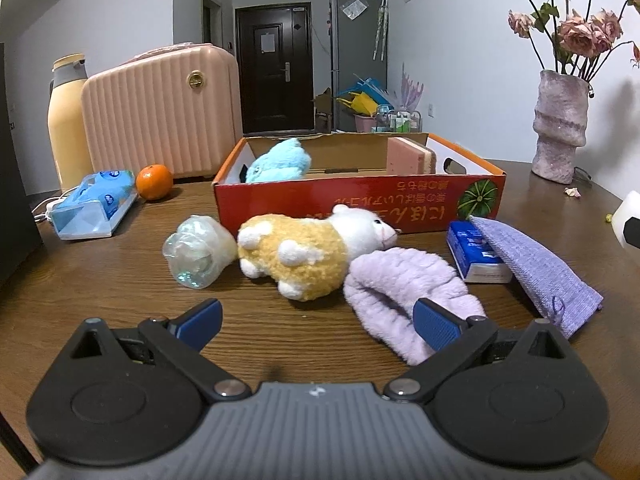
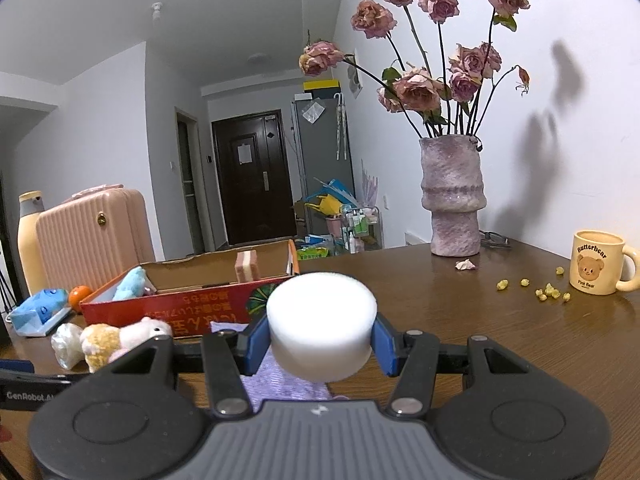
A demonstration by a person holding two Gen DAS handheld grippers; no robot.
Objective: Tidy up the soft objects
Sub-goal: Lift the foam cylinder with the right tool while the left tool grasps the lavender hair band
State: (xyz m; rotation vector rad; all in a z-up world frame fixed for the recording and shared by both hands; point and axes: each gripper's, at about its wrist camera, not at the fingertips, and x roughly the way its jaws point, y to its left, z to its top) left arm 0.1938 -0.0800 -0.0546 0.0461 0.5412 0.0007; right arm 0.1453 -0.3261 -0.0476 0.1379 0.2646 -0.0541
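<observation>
Sponge (image 2: 322,326), light and squashy, sits pinched sideways in the right tongs (image 2: 320,340); left tongs (image 1: 316,324) gape empty.

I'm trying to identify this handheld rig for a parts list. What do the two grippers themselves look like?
Both look alike. The left gripper and right gripper have a ribbed grey body with a small white mark, black rounded side housings, black linkage bars with silver pivot pins, and blue textured finger pads. No hands, sleeves or cables show.
</observation>
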